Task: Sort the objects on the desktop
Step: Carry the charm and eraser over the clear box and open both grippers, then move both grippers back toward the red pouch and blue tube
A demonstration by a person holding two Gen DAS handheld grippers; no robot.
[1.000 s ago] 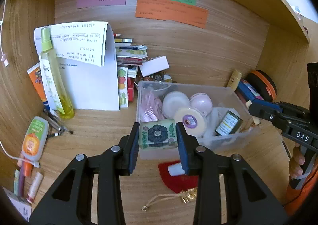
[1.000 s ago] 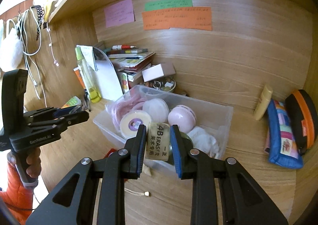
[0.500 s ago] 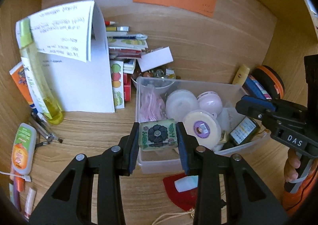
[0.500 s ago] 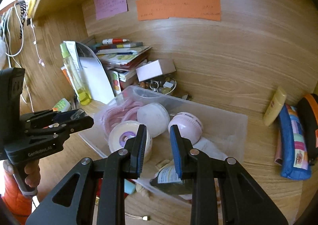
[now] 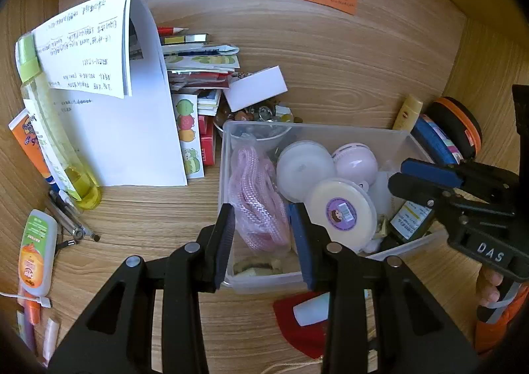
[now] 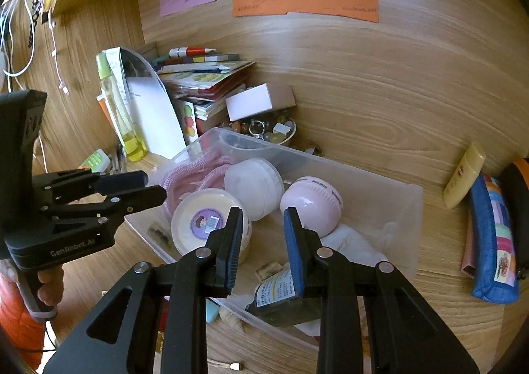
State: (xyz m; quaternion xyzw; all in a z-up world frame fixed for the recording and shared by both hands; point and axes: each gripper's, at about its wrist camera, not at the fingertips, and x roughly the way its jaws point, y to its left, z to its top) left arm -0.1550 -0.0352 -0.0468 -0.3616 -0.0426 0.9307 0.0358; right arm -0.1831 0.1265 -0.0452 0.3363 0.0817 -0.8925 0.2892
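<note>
A clear plastic bin [image 5: 314,129] [image 6: 363,172] holds a pink cord bundle [image 5: 254,195], a white round case [image 5: 304,169], a pink round case [image 6: 310,208], a cream tin with a purple label [image 5: 340,212] [image 6: 205,225] and a dark labelled bottle [image 6: 277,294] [image 5: 410,218]. My left gripper [image 5: 263,235] [image 6: 155,185] hovers over the bin's near left end, open, with nothing between its fingers. My right gripper [image 6: 261,235] [image 5: 400,174] hangs over the near right end. Its jaws are opening and are empty; the bottle lies below them. A small patterned thing [image 6: 158,231] shows dimly through the bin wall.
White papers [image 5: 125,129] and a yellow bottle [image 5: 59,155] lean at the back left beside a book stack [image 5: 201,66]. A bowl of trinkets [image 6: 267,132] and a white box [image 6: 254,101] sit behind the bin. A blue pencil case [image 6: 492,235] lies at the right, a red pouch [image 5: 297,317] in front.
The green floral box has left my left gripper's fingers. The dark bottle left my right gripper earlier and lies in the bin. Both grippers moved forward and down over the bin.
</note>
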